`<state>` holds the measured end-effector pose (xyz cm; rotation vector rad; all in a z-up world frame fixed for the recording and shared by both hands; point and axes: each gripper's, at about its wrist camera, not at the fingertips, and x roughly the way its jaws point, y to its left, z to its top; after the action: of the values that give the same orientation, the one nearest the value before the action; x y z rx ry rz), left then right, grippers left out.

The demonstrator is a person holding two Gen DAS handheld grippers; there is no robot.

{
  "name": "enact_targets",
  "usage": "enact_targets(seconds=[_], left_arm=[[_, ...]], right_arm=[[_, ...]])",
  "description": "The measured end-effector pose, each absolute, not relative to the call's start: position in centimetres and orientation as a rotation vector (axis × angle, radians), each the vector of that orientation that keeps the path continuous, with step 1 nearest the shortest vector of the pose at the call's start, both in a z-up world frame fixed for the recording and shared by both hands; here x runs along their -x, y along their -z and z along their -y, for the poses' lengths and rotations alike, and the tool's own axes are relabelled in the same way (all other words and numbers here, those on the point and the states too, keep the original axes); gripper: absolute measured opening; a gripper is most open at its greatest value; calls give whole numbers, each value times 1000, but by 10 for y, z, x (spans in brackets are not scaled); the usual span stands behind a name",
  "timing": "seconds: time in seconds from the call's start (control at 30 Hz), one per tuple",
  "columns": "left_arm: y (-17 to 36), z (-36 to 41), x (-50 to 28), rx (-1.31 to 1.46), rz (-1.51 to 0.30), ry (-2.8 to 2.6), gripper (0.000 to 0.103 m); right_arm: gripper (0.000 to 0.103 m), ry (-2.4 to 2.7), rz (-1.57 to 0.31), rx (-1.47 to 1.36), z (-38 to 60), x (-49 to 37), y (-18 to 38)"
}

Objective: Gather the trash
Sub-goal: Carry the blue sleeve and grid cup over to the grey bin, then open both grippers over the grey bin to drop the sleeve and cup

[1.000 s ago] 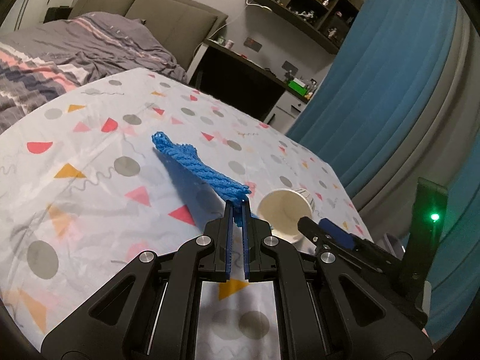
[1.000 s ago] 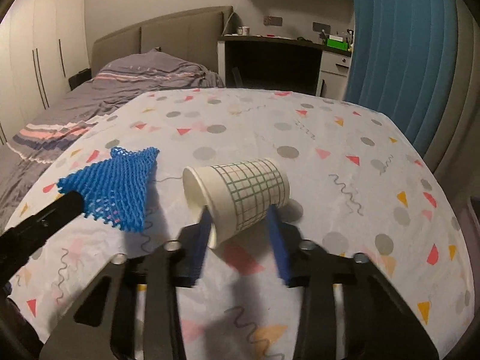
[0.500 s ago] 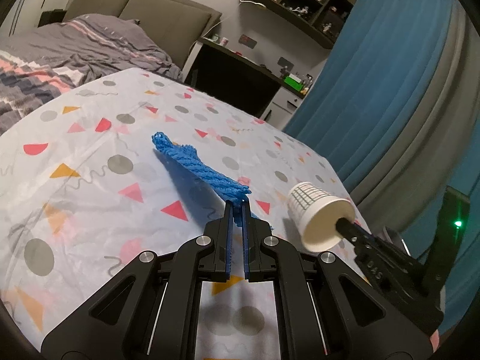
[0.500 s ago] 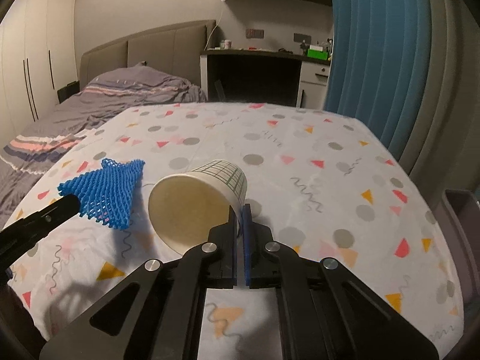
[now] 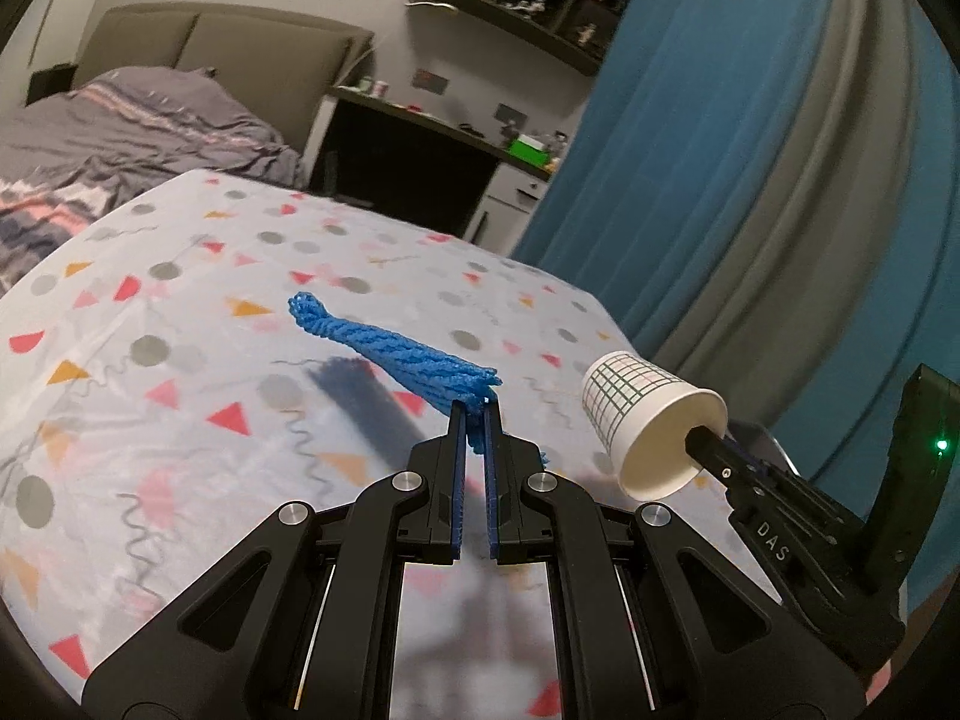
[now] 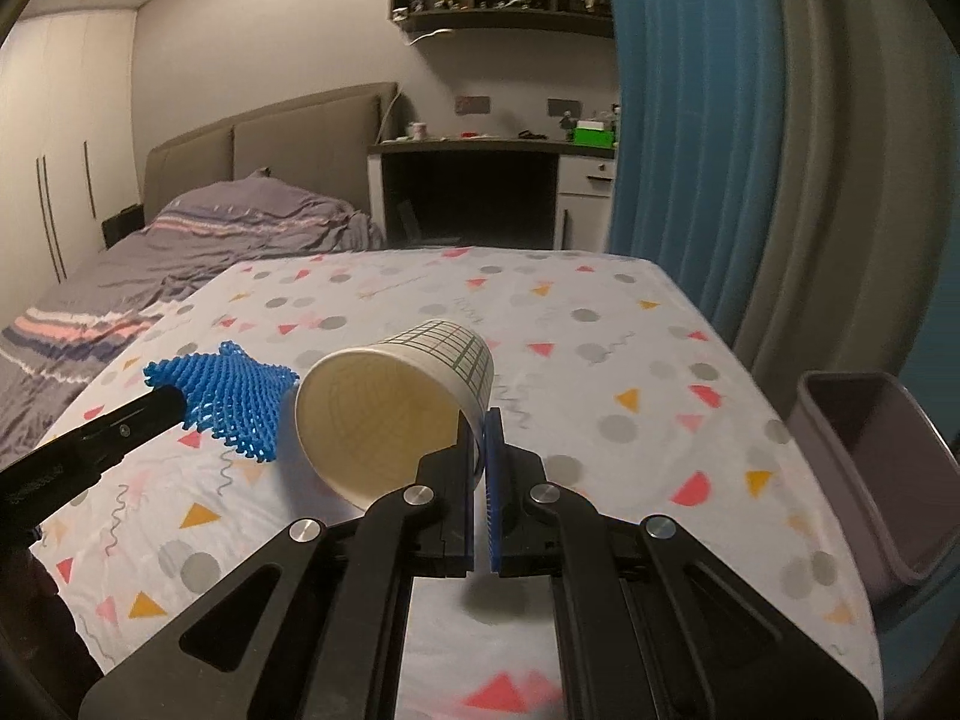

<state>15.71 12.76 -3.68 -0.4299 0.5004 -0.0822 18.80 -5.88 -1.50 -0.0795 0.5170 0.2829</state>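
A blue foam net [image 5: 396,354] hangs above the patterned table, pinched at one end by my left gripper [image 5: 475,414], which is shut on it. From the right wrist view the blue foam net [image 6: 234,399] fans out at the left, held by the left gripper [image 6: 171,405]. My right gripper [image 6: 478,429] is shut on the rim of a white paper cup [image 6: 384,402] with a green grid print, lifted off the table with its mouth toward the camera. The left wrist view shows that cup [image 5: 648,414] at the right, the right gripper [image 5: 699,441] clamping its rim.
The table [image 6: 630,360] wears a white cloth with coloured triangles and grey dots. A grey-purple bin [image 6: 870,474] stands just past its right edge. A bed [image 6: 198,252] lies to the left, a desk [image 6: 492,180] behind, blue curtains [image 6: 690,120] at the right.
The right gripper has closed on the cup's rim and raised it off the table. Both grippers have risen and drifted right, the net now hanging clear of the cloth.
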Motion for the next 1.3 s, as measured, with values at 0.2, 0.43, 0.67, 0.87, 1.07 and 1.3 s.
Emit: enact_targets(seconds=[0.2, 0.43, 0.67, 0.87, 1.07, 1.3], left_arm=[[25, -86, -163, 377, -505, 143, 4], [4, -11, -185, 285, -503, 273, 4], [-16, 88, -214, 200, -487, 461, 4], [-20, 170, -236, 163, -488, 668, 4], [15, 227, -260, 138, -580, 803, 5], [60, 244, -276, 92, -721, 753, 11]], right_arm=[[4, -232, -498, 36, 102, -181, 9], [4, -146, -480, -19, 162, -179, 7], [4, 12, -460, -71, 243, -179, 5], [4, 168, -447, -134, 315, -174, 6], [4, 254, -464, -164, 357, -171, 18], [4, 245, -528, -151, 367, -185, 39]])
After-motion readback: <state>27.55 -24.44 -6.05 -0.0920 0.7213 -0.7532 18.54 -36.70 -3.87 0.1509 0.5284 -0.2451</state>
